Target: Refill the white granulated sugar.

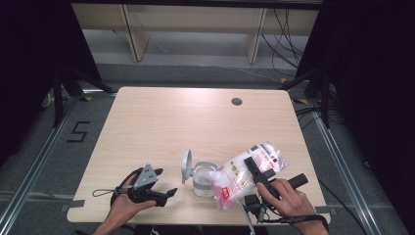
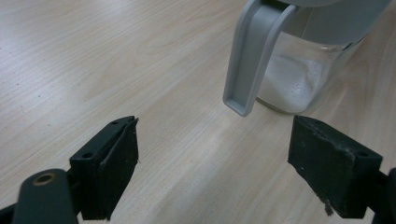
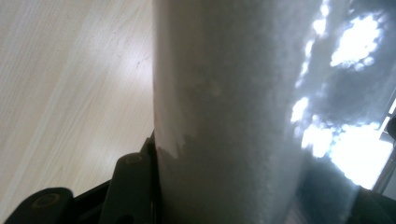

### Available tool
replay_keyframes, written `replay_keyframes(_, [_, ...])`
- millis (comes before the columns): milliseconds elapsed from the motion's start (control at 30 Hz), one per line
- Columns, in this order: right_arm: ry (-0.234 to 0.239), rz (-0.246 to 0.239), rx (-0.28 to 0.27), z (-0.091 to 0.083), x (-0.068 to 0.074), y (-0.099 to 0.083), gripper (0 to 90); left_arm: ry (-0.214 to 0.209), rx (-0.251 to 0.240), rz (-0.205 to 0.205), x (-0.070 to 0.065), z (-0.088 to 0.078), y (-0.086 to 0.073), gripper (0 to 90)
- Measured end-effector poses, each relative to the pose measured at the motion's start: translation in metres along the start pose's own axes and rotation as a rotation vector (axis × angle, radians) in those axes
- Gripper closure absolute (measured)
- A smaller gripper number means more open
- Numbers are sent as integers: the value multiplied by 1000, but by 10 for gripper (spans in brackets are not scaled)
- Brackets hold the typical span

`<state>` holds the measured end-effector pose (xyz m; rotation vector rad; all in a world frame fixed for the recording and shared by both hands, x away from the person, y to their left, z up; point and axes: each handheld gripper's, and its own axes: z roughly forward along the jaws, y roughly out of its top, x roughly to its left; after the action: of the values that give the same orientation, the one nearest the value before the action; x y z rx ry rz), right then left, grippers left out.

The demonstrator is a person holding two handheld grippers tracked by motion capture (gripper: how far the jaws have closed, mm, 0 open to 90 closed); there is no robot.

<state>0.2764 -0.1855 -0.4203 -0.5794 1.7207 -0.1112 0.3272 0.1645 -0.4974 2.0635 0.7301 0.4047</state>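
A clear jar (image 1: 201, 182) with white powder in its bottom stands near the table's front edge; its grey flip lid (image 1: 186, 166) is swung open to the left. My left gripper (image 1: 165, 182) is open just left of the jar, nothing between its jaws. In the left gripper view the lid (image 2: 254, 51) hangs down ahead of the open left gripper (image 2: 215, 158), with the jar (image 2: 299, 79) behind it. My right gripper (image 1: 250, 165) is shut on a clear plastic bag (image 1: 240, 175) of white granules with red print, tilted over the jar's right side. That bag (image 3: 243, 112) is pressed close between the right gripper (image 3: 224, 200) jaws.
The light wooden table (image 1: 186, 122) has a round cable hole (image 1: 237, 101) at its back right. Beyond it stand wooden shelf legs (image 1: 137, 34) and cables on the floor. Black stands flank the table on both sides.
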Motion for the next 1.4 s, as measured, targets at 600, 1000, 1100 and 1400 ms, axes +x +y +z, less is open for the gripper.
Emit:
replay_keyframes(600, [-18,19,-21,-1,1,3,561,-3,-13,-34,-2,1,0,158])
replay_keyframes(1000, [-34,55,-30,-1,3,2,565,-2,-14,-31,-2,1,0,157])
replay_keyframes(1100, [-37,60,-27,-1,2,1,565,-1,1,-13,-1,0,0,158])
replay_keyframes(1400, [-49,37,-34,-2,1,0,567,0,0,-1,0,0,0,157])
